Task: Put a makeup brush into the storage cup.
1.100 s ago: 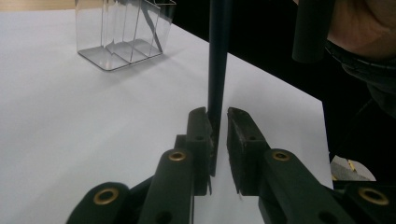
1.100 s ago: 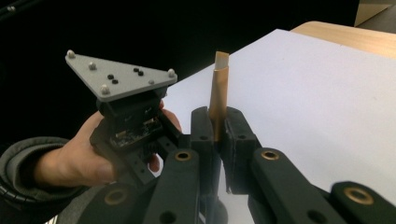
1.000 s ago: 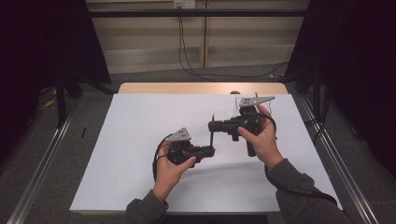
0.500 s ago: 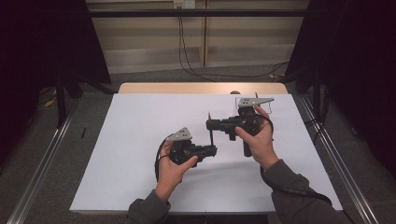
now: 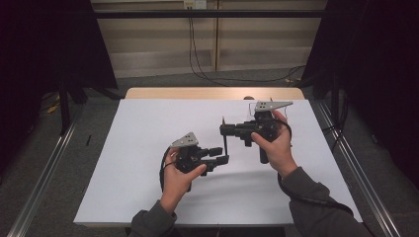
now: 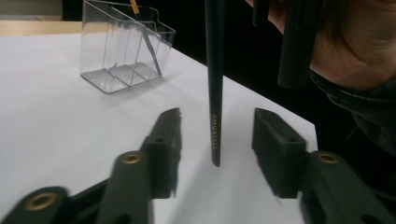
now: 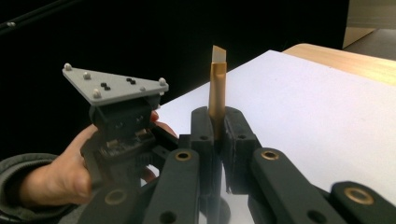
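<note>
My left tool has just opened, pads clear of the brush; my right tool alone clamps it mid-worktop, so the handover looks done.

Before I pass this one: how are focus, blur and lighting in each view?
High view: even light on the white table, dark surroundings, soft detail. Left gripper view: the brush handle with its lettering is sharp, the near jaws of the left gripper are blurred, and the clear organizer shows slight glare. Right gripper view: the right gripper and gold ferrule are crisp against a black background.
</note>
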Motion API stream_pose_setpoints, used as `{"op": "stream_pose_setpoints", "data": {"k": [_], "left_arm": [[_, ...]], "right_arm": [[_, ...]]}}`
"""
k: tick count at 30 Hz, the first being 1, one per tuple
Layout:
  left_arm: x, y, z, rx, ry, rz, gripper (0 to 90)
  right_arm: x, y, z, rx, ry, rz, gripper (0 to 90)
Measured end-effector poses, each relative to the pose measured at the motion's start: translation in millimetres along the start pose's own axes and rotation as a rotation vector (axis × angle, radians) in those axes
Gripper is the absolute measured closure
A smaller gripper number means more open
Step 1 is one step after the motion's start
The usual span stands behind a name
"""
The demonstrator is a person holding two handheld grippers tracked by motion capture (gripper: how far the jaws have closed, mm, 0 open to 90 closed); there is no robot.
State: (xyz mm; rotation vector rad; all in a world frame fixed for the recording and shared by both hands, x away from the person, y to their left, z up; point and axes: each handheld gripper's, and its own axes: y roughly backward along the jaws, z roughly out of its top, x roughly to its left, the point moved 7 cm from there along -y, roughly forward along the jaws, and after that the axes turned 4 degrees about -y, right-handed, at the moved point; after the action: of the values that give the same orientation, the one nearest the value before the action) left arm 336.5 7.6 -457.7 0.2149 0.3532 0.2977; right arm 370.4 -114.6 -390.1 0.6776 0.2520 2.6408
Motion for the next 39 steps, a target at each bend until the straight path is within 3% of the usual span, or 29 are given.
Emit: {"op": "stream_pose_setpoints", "data": {"k": [3,9,17,39], "left_arm": [[3.0,2.9,-1.0,0.008,-0.007,-0.003,39.2],[10.8,9.6,-2.1,0.045,-0.025,0.041,23.6],[21.9,23.2,-4.9,0.101,-0.04,0.111,12.8],[31.9,53.7,-9.9,0.117,-0.059,0.169,8.5]], "right_arm": [[-2.1,3.3,1.3,-0.009,-0.004,-0.005,84.9],[-4.3,7.3,3.8,-0.013,0.012,-0.017,84.8],[-5.9,13.3,4.8,-0.027,0.016,-0.026,84.9],[-9.0,21.6,9.5,-0.048,0.026,-0.036,84.9]]}}
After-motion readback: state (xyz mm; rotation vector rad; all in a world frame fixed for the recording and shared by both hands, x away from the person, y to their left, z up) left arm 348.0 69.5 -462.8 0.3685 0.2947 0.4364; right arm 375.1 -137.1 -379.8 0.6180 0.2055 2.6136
